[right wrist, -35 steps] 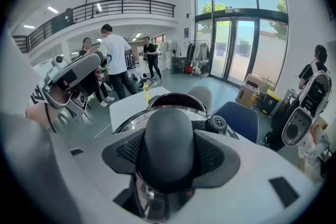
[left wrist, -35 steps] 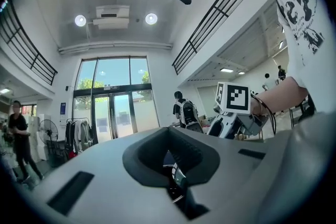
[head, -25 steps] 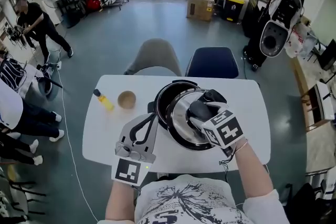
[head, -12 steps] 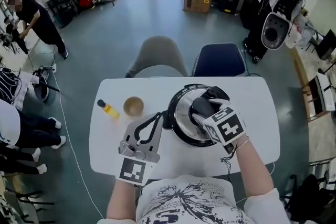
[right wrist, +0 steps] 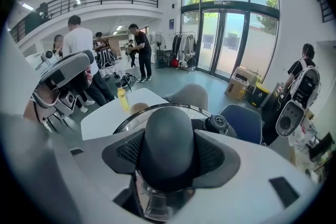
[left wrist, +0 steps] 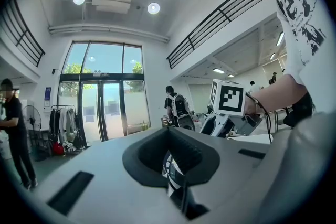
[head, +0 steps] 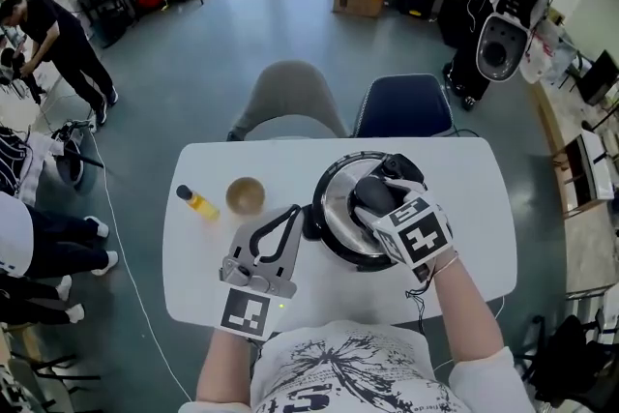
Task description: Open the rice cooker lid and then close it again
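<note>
The rice cooker [head: 334,249] stands on the white table [head: 469,184], a little right of the middle. Its silver lid [head: 338,200] lies over the pot, with a small black valve [head: 395,167] at the far side. My right gripper [head: 377,196] is shut on the lid's black knob [right wrist: 168,136], which fills the space between its pads in the right gripper view. My left gripper [head: 300,220] lies level on the table, jaws together, tips against the cooker's left side. Whether they pinch anything there I cannot tell.
A yellow bottle [head: 196,201] and a round wooden cup [head: 246,195] stand on the table's left part. A grey chair [head: 288,97] and a blue chair [head: 404,106] are pushed in at the far edge. People stand on the floor to the left.
The lid, held by the right gripper, has moved from lying off to the pot's near right side to sitting over the pot. The left gripper stays at the cooker's left side.
</note>
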Tool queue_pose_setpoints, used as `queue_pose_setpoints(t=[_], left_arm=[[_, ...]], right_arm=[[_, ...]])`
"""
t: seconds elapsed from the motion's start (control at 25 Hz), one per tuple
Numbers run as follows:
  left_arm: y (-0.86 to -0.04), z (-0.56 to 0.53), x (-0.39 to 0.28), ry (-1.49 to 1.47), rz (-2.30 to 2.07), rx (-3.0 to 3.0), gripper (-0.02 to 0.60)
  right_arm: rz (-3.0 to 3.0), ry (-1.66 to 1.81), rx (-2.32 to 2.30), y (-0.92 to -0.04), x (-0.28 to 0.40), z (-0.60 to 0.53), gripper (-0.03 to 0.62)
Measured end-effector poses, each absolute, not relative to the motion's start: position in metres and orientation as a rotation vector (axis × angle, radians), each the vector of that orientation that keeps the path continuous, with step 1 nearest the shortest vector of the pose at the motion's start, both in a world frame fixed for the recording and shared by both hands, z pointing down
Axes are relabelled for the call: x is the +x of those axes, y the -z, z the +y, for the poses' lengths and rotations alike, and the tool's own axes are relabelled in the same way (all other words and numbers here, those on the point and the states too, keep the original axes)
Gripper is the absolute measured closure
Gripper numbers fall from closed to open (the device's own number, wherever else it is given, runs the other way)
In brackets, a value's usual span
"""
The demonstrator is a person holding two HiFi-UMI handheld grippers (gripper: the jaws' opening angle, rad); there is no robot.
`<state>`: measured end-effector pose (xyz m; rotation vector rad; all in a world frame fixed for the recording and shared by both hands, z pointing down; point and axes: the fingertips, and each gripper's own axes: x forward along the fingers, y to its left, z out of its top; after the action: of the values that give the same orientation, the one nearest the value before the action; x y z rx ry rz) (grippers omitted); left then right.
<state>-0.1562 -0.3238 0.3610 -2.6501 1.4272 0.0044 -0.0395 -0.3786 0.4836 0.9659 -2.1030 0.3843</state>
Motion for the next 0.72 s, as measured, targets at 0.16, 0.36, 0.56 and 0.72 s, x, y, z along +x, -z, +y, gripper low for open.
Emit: queue_pose_setpoints(t=[0.16,0.36,0.56,0.72], left_arm=[[-0.36,-0.326,-0.162,0.0,1.421,-2.654,0.568],[-0.369,-0.324,-0.162,0.013,1.422,-2.664,0.568],[-0.367,-0.324,-0.149,0.008,1.407,-2.675,0.568],[-0.363,-0.316,-0.14,0.0,1.404,-2.693,0.568]], right_arm=[[-2.095,-0.416,0.968,-0.487,-0.042,-0.383,0.298],[-2.119,-0.468,0.973,-0.495,-0.043,-0.383,0.298],[-2.161,-0.461,0.976,-0.494,-0.038,-0.385,0.298],[-2.155,-0.465,0.982,-0.493,-0.034,-0.383,0.296]])
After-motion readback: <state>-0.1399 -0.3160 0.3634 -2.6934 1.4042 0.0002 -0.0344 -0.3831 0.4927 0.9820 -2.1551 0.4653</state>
